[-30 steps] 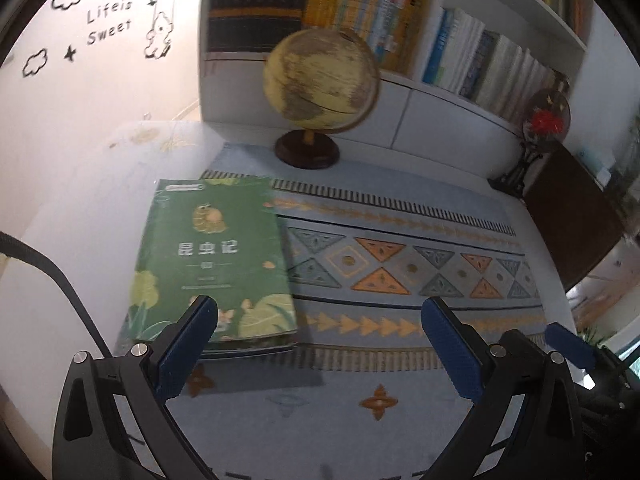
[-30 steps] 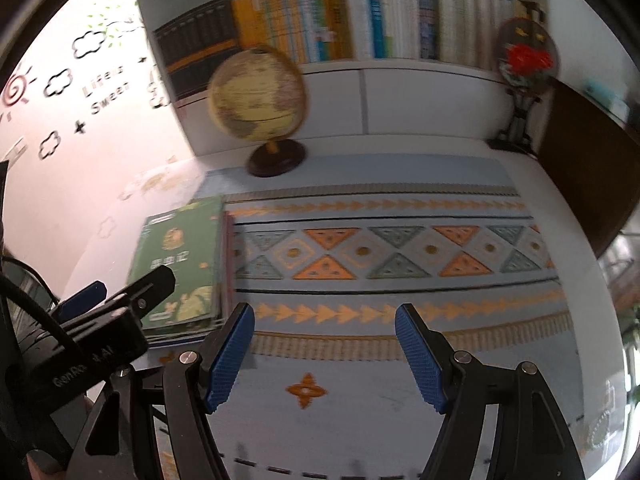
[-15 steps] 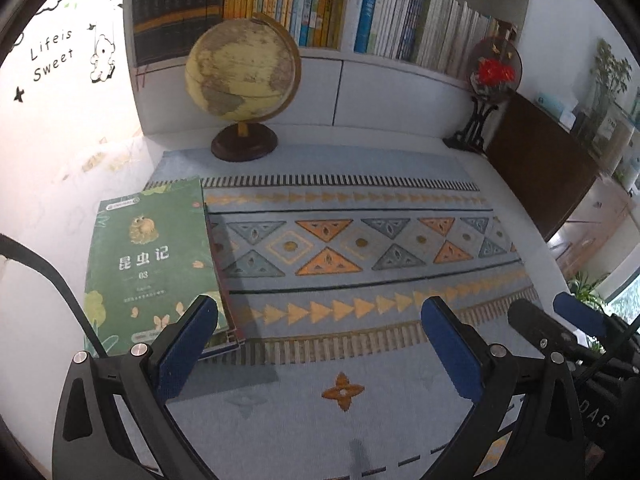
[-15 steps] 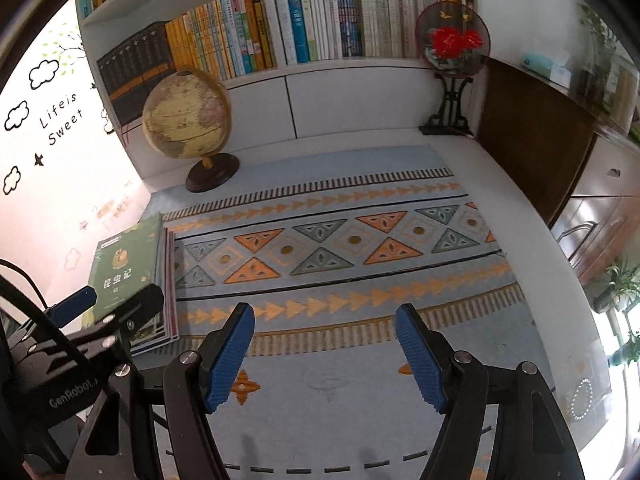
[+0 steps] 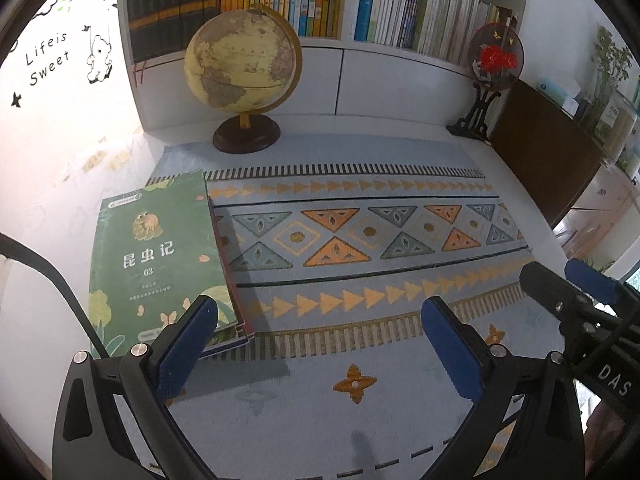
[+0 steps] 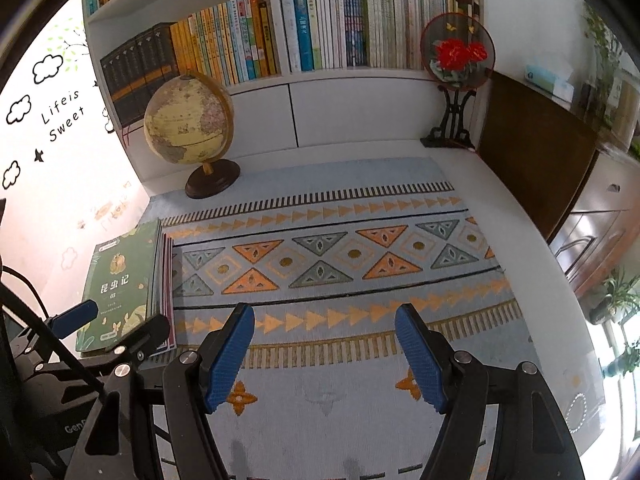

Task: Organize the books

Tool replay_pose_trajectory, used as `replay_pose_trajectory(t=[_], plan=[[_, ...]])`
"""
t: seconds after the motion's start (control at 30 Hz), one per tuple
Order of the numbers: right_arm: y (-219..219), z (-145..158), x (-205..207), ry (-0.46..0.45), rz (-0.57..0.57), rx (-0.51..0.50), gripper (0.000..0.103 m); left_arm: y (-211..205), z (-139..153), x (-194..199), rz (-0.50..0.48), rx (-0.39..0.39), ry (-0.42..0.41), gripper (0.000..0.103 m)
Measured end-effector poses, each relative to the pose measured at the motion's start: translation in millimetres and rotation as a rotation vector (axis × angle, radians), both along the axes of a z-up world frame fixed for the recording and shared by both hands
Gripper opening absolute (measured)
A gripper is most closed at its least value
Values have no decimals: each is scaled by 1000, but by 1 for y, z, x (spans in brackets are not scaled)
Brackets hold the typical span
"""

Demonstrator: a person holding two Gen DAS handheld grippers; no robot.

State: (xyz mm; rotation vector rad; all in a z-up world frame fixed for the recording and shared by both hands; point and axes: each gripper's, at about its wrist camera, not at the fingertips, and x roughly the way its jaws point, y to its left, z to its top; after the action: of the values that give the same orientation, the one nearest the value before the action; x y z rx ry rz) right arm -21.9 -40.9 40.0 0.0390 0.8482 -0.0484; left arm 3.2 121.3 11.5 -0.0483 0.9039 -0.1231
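**deskwatcher:** The stack of thin paperbacks with the green insect-themed cover on top (image 5: 156,256) is lying flat at the left edge of the grey patterned cloth mat (image 5: 360,360), partly hanging over onto the white desk (image 5: 48,240), in front of the yellowish globe on a dark wooden base (image 5: 242,68). Looks like a handful of slim volumes, spines facing the mat. I'd guess it's light but floppy, and those glossy covers will probably slide over each other if you only pinch the top one.

**shelfnerd:** Agreed. I'd grab the whole stack across its thickness at the near spine-side corner, since that's the stiffest bit. Where are the grippers?

**deskwatcher:** The left gripper with blue rubber pads (image 5: 320,344) hovers over the mat, jaws wide apart and nothing between them; its left pad sits over the stack's near corner but I can't tell if it touches. The right gripper, same blue pads (image 6: 324,356), is further right over bare mat, also wide and empty.

**shelfnerd:** Then it goes up to the white bookshelf full of upright books (image 6: 280,40) behind? A limp stack will sag on the way, so I'd support it with both.
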Motion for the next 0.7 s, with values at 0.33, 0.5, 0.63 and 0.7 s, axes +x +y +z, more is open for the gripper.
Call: replay_pose_trajectory(t=[0.33,0.5,0.63,0.7], plan=[[-3,5,8,-11,-17,10,71,6,-1,-1,-5,-7,30,102],[5,8,10,-17,2,9,71,9,6,-4,29,80,-15,102],[10,9,10,-25,15,-1,71,10,14,-4,36,129,-49,102],[10,8,9,-24,13,10,71,10,14,-3,55,167,-53,102]])
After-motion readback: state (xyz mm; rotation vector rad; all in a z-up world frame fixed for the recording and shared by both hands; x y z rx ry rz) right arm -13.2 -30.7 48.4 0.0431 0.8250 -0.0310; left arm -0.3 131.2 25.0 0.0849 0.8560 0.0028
